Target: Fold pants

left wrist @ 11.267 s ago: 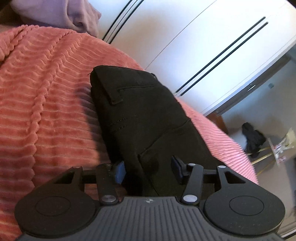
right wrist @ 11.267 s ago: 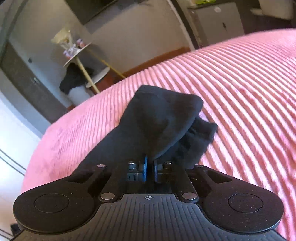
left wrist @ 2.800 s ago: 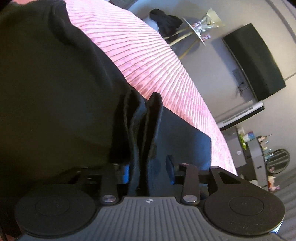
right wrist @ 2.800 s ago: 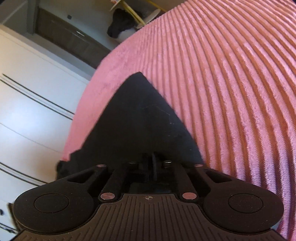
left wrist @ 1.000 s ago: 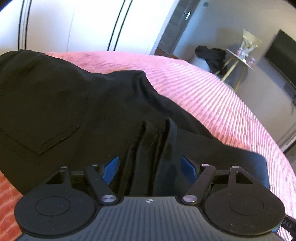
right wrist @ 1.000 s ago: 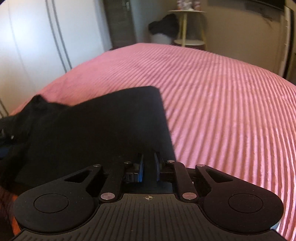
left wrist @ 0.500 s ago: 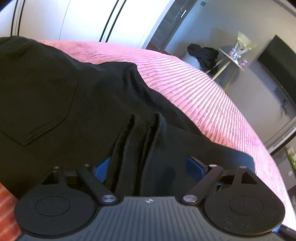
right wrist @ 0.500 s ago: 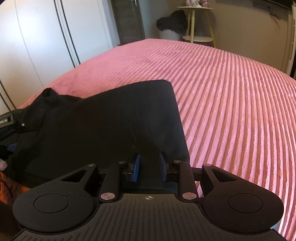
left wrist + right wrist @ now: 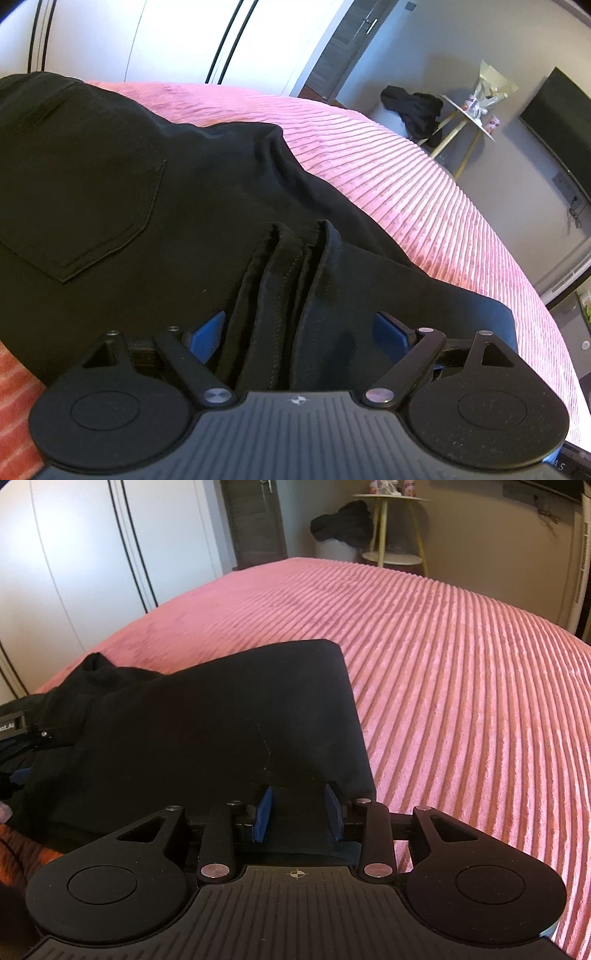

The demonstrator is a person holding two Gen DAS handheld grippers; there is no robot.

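While the bed [image 9: 461,657] is taking up most of the room under its pink ribbed cover, one pair of black pants [image 9: 110,192] is lying across it, already doubled over into a flat, shorter stack with a back pocket [image 9: 92,221] showing on the waist end. The folded-over leg end is resting square on top, its edge running straight beside the bare cover.

To my eye the fold is just being laid down and let go. The left tongs [image 9: 299,332] are standing wide apart around a bunched ridge of hems, the blue pads clear of the cloth on both sides. The right tongs [image 9: 299,814] are parted too, with the near edge of the top layer sitting loosely between them, not pinched.

Next, I would guess, both pairs of tongs are needing to back straight out without dragging the top layer, and then the bunched hems by the left want flattening, or one more fold wants making.

Counting: one bed, one pair of pants, one pocket in sight, two pairs of tongs, one side table [image 9: 391,528] beyond with a dark garment [image 9: 340,520] heaped beside it.
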